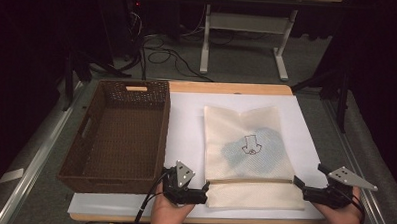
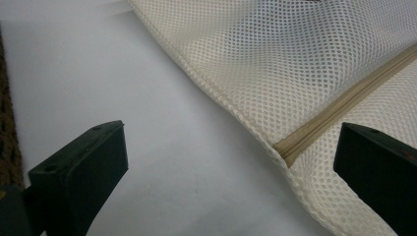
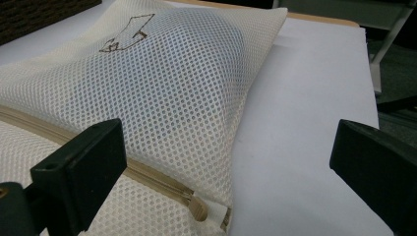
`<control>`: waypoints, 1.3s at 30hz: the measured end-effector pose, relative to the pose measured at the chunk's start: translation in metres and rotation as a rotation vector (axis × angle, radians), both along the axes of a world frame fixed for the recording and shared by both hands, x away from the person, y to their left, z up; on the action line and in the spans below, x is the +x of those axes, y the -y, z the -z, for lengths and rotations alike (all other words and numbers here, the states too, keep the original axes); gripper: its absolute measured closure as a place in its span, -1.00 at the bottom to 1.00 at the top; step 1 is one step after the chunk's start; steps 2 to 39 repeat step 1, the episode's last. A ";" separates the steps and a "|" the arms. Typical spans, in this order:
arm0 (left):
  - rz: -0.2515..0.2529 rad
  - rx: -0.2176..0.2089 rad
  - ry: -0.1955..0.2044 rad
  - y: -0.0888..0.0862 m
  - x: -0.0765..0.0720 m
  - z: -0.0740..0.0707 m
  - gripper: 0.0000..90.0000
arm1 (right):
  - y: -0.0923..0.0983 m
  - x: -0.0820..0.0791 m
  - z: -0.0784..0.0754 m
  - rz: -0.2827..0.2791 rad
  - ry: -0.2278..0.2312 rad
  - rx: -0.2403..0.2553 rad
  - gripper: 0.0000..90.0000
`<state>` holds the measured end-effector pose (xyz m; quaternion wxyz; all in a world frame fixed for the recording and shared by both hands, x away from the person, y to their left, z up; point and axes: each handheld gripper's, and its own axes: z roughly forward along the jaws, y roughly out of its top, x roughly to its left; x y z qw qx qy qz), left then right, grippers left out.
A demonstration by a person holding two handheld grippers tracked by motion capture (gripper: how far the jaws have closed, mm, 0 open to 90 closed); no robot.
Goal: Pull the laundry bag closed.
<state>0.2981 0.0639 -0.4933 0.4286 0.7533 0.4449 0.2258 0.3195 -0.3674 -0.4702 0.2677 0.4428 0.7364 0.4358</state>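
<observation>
A cream mesh bag point(image 1: 248, 144) lies flat on the white sheet point(image 1: 186, 121), with something bluish inside and a brown print on top. A beige zipper point(image 1: 249, 181) runs across its near end. My left gripper point(image 1: 204, 192) sits at the zipper's left end, open. In the left gripper view the bag's edge point(image 2: 295, 59) and zipper end point(image 2: 339, 108) lie between the spread jaws of my left gripper point(image 2: 231, 142), untouched. My right gripper point(image 1: 302, 188) stands open at the zipper's right end. In the right gripper view the bag point(image 3: 172, 78) and zipper point(image 3: 157, 179) lie by the left jaw of my right gripper point(image 3: 227, 142).
A dark brown wicker basket point(image 1: 160, 135) with nothing in it stands left of the bag, on the sheet's left side. The wooden table edge point(image 1: 227, 88) runs along the back. Beyond it are a white table frame point(image 1: 206, 47) and cables on the floor.
</observation>
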 end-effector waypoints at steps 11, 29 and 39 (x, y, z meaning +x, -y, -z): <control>-0.003 -0.004 0.000 0.000 0.000 0.000 -0.91 | 0.000 -0.001 0.000 0.003 -0.001 0.006 -0.97; -0.003 -0.004 0.000 0.000 0.000 0.000 -0.91 | 0.000 -0.001 0.000 0.003 -0.001 0.006 -0.97; -0.003 -0.004 0.000 0.000 0.000 0.000 -0.91 | 0.000 -0.001 0.000 0.003 -0.001 0.006 -0.97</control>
